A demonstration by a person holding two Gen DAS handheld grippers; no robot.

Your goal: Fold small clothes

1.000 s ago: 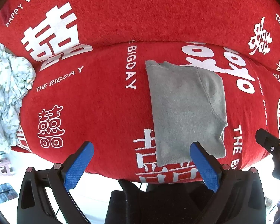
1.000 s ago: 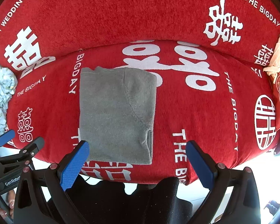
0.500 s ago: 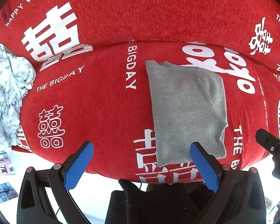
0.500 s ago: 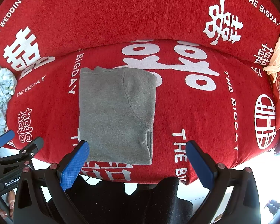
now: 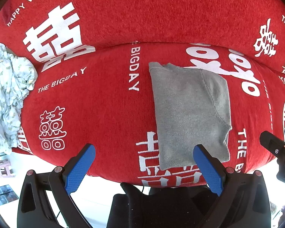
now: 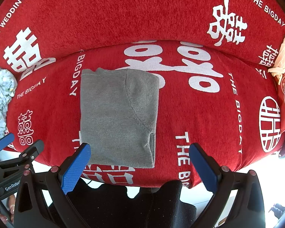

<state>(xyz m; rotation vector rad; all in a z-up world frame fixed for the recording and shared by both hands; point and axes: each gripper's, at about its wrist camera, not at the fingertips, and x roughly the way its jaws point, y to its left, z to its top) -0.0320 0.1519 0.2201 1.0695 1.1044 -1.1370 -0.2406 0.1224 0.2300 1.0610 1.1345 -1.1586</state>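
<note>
Both claws idle, grey garment folded flat on the sofa seat.

Left gripper (image 5: 143, 166) and right gripper (image 6: 139, 164) are held wide apart, nothing clamped, both hovering at the front seat edge. The grey garment (image 6: 117, 117) is laid in a neat rectangle on the red sofa cover (image 6: 199, 114), one sleeve tucked over its right side. The fold is judged near done; either a last half-fold from the near hem or a pickup to set it aside is called for. A crumpled light-blue cloth (image 5: 5, 98) at the left is likely next. Against the earlier frames, nothing is seen changed: claws and garment are in the same place.
</note>
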